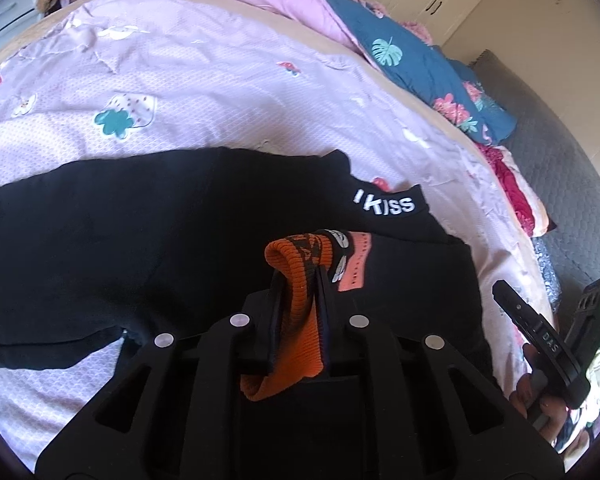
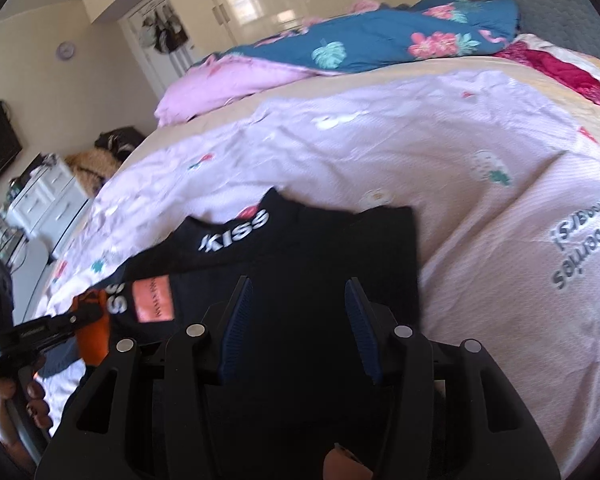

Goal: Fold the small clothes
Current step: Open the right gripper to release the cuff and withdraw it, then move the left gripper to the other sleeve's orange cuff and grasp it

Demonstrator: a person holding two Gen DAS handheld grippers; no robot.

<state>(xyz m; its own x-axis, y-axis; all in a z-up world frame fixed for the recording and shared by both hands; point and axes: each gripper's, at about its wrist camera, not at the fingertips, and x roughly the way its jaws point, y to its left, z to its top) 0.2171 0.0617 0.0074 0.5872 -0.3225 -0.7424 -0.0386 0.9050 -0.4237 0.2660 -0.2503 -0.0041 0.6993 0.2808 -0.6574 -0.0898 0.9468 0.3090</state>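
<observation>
Near the bed's [image 2: 204, 120] front edge, we pinched the black top's [image 1: 140, 220] orange cuff [image 1: 296, 304] in our left gripper [image 1: 298, 280], raised for folding; right gripper [image 2: 298, 320] gaped wide, empty.

left gripper [image 1: 298, 276] — black, silver rivets | right gripper [image 2: 298, 310] — blue ribbed pads

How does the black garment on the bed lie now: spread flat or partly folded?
Partly folded: the left gripper pinches the orange cuff over the black garment; its KISS collar lies flat.

One black garment [image 1: 140, 232], two claws, two quilts.
</observation>
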